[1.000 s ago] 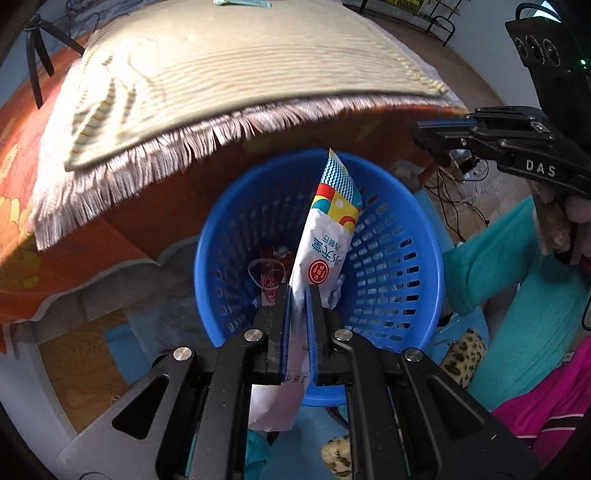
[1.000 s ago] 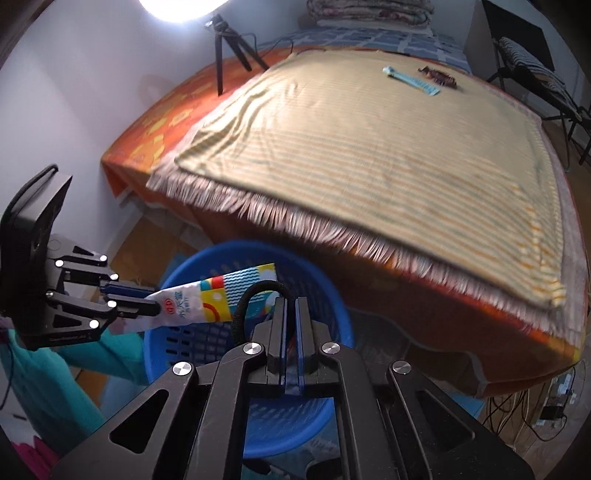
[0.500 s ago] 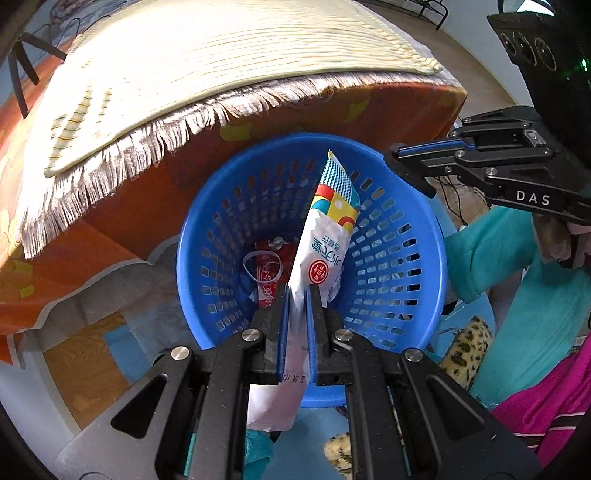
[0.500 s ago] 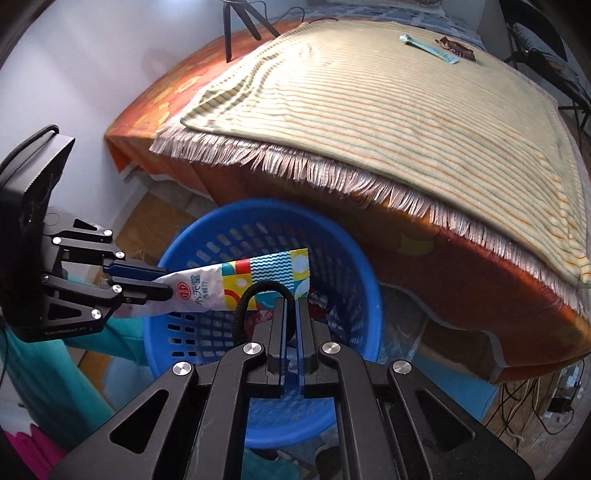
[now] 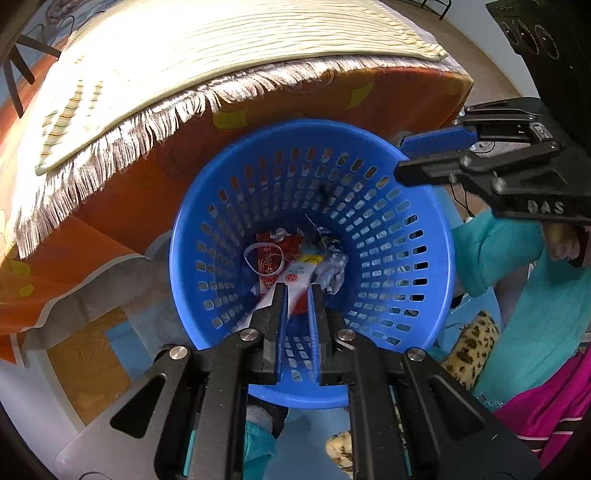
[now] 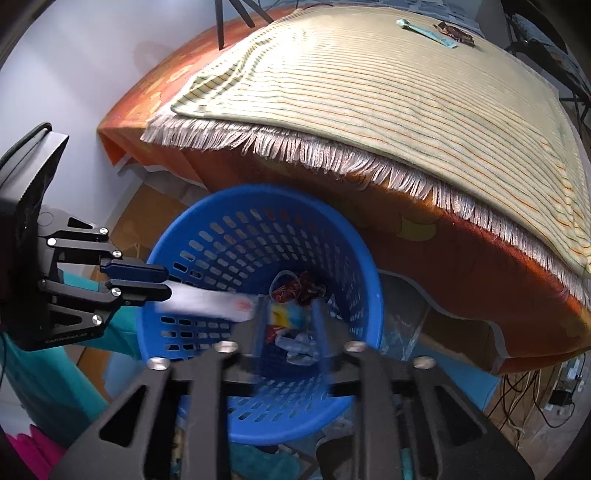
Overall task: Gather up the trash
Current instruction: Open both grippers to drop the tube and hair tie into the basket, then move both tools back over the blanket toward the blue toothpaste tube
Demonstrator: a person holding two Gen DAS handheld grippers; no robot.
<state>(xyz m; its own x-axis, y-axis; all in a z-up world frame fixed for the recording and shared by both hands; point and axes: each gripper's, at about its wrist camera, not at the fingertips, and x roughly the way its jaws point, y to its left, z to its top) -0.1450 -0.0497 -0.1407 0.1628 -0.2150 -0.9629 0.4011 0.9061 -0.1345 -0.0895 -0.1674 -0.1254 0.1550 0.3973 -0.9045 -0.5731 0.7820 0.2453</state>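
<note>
left gripper jaws parted, wrapper loose between | right gripper blurred, apart | blue basket against bed | right view only: two wrappers on blanket

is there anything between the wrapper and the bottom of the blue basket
Nothing visible blocks it. The left gripper is open and the white wrapper is dropping inside the blue basket, its open mouth clear. Only earlier trash lies below at the bottom.
</note>
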